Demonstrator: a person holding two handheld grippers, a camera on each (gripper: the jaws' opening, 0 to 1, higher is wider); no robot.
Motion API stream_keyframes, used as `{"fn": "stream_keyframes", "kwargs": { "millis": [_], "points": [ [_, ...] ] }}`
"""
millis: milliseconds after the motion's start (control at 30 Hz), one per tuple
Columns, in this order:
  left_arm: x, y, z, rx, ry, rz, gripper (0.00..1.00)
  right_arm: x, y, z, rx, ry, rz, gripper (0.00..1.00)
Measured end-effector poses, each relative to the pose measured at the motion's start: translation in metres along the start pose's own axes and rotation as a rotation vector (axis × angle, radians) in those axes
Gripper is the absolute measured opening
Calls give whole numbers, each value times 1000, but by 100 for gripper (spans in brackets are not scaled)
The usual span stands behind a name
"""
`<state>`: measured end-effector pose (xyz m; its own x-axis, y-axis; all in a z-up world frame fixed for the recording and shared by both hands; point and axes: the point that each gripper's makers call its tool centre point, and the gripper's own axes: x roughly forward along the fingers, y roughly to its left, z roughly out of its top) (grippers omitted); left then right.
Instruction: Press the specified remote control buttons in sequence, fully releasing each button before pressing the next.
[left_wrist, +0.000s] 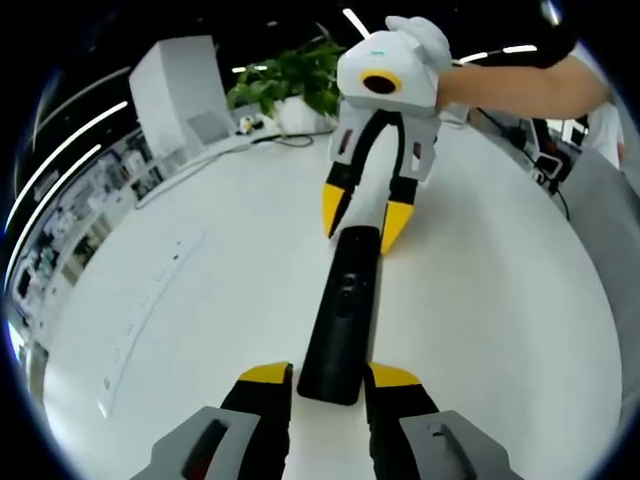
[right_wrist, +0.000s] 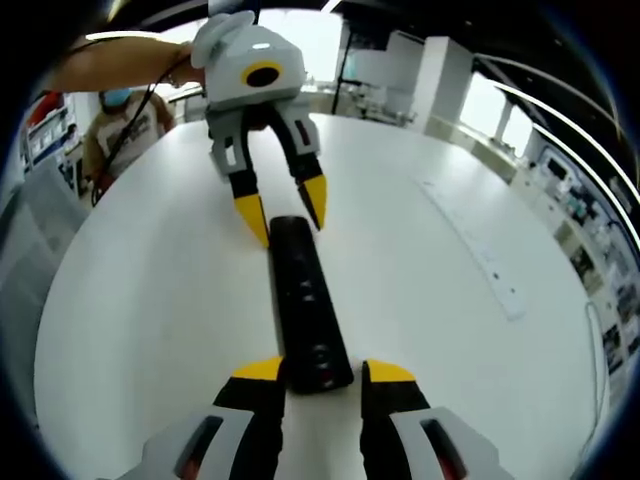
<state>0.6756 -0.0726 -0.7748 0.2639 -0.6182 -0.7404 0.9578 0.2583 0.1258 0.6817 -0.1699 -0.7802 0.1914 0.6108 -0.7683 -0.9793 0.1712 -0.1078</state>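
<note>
A long black remote control lies flat on the white round table. In the left gripper view my left gripper stands open, its yellow-tipped jaws on either side of the remote's near end with narrow gaps. At the far end my right gripper points down, open, its tips straddling that end. In the right gripper view the remote runs away from my right gripper, whose jaws flank the end with the buttons. My left gripper is open at the opposite end.
A white power strip lies on the table to one side. A potted plant and a cable sit at the table's far edge. A person's arm holds the right gripper. Another person stands beyond the table.
</note>
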Motion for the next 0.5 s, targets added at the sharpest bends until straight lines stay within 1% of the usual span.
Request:
{"fn": "stream_keyframes", "kwargs": {
  "millis": [267,367,500],
  "points": [
    [0,-1,1,-13,-4,9,29,0,1,1,13,-2,-2,26],
    [0,-2,1,-35,-19,5,35,-1,2,1,26,-10,1,28],
    [0,-2,1,-46,-27,10,36,-1,1,0,30,-13,-3,29]
  ]
}}
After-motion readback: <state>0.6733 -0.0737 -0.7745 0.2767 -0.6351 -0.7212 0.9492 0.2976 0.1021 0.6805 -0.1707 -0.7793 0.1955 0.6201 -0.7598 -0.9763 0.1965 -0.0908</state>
